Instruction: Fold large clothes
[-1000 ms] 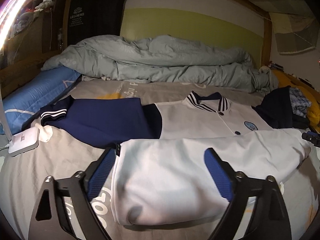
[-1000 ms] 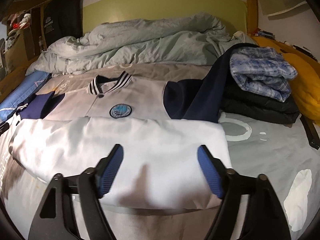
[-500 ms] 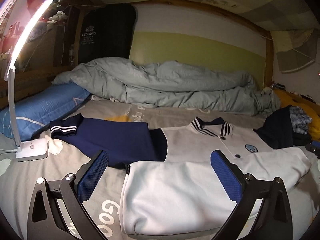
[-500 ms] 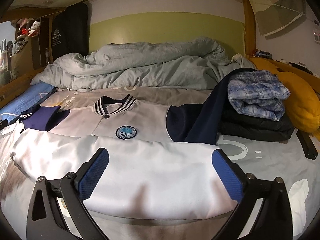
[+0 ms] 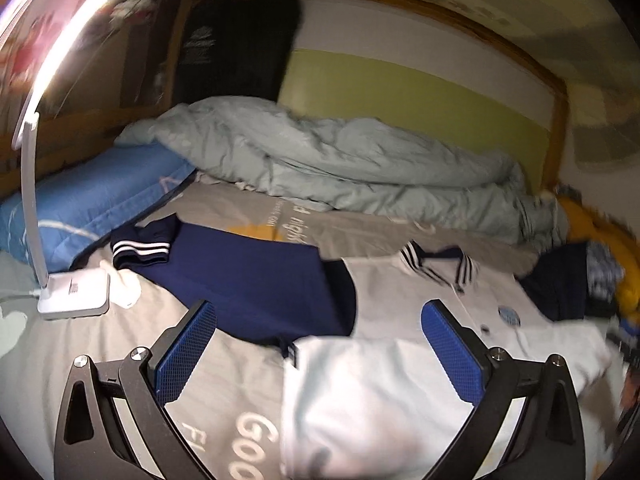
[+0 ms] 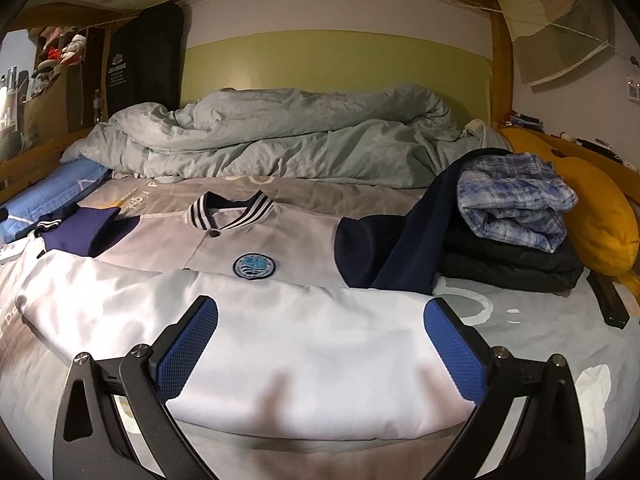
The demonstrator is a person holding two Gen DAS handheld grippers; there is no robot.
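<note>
Now, line by line, what we see:

Left gripper (image 5: pixel 320 350): our blue pads (image 5: pixel 185 354) are spread wide and hold nothing; they hang above the bed, clear of the cloth.

Right gripper (image 6: pixel 320 350): likewise spread wide and holding nothing, poised over the folded white cloth.

Jacket (image 6: pixel 280 344): white with navy sleeves, it lies flat on the bed sheet (image 5: pixel 224 396) ahead of both tools, its lower part folded up toward the chest; the striped collar (image 6: pixel 228 210) and the round badge (image 6: pixel 254 266) sit beyond the fold, past our right pads.

Left sleeve (image 5: pixel 248 280): navy, spread outward just ahead of our left tool, its striped cuff (image 5: pixel 140 250) at the far left.

Right sleeve (image 6: pixel 384 252): navy, it runs up from the jacket onto the clothes pile.

Clothes pile (image 6: pixel 516 236): a plaid shirt on dark garments, ahead and to the right of our right tool.

Lamp (image 5: pixel 74 292): white base to the left of our left tool, beside the cuff; its lit bar arches overhead.

Duvet (image 6: pixel 280 136): pale, bunched far ahead against the headboard.

Left view: blurred; fine detail is unclear.
</note>
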